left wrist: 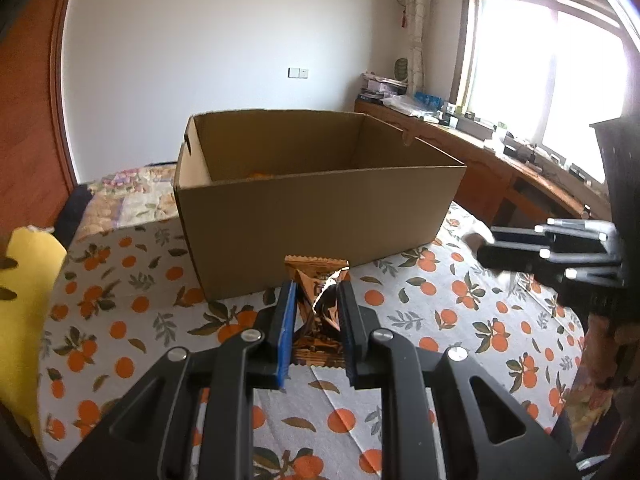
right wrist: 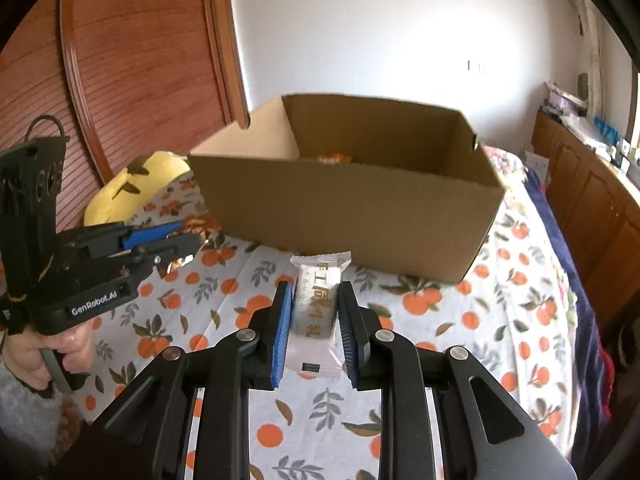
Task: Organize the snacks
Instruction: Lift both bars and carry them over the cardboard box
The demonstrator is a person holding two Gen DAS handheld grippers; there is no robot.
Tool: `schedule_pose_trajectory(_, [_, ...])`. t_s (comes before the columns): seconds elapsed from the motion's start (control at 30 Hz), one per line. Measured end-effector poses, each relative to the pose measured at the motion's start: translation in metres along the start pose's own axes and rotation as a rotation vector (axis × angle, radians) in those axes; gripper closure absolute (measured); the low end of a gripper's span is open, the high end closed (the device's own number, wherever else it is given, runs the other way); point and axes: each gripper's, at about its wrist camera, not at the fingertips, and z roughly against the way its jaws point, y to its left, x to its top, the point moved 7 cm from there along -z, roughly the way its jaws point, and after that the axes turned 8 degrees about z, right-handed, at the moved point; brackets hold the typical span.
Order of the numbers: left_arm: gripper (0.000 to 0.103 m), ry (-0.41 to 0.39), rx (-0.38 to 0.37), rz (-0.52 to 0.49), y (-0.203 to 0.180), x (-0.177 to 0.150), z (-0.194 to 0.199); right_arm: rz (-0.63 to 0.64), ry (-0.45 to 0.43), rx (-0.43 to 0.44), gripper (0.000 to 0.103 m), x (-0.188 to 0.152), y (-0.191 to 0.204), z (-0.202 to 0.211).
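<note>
My left gripper (left wrist: 316, 296) is shut on a shiny brown snack packet (left wrist: 318, 312), held above the cloth in front of the open cardboard box (left wrist: 320, 208). My right gripper (right wrist: 314, 296) is shut on a white snack packet (right wrist: 316, 312) with brown print, also in front of the box (right wrist: 360, 220). An orange snack (right wrist: 330, 158) lies inside the box at the back. The right gripper shows at the right edge of the left wrist view (left wrist: 492, 256). The left gripper shows at the left of the right wrist view (right wrist: 176, 248).
The box stands on a white cloth printed with oranges (left wrist: 460, 320). A yellow cushion (right wrist: 132, 184) lies left of the box. A wooden door (right wrist: 120, 80) is at the left; a cluttered wooden counter (left wrist: 500, 152) runs under the window at the right.
</note>
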Motion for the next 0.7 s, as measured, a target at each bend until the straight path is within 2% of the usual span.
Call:
schedule_pose_trajectory(0.37, [0.084,-0.051,0.038,-0.075,-0.014,0.042,0.028,0.061,-0.066,-0.002,0.082,0.043,-0.008,0.022])
schedule_pose_trajectory(0.47, [0.084,-0.068,0.042,-0.07,-0.012,0.053,0.031,0.06,-0.085,0.024,0.082,0.054,-0.01,0.024])
schedule_pose_trajectory(0.7, [0.084,-0.095,0.05,-0.071,-0.011,0.082,0.032,0.113,-0.129,0.015,0.082,0.084,-0.009,0.032])
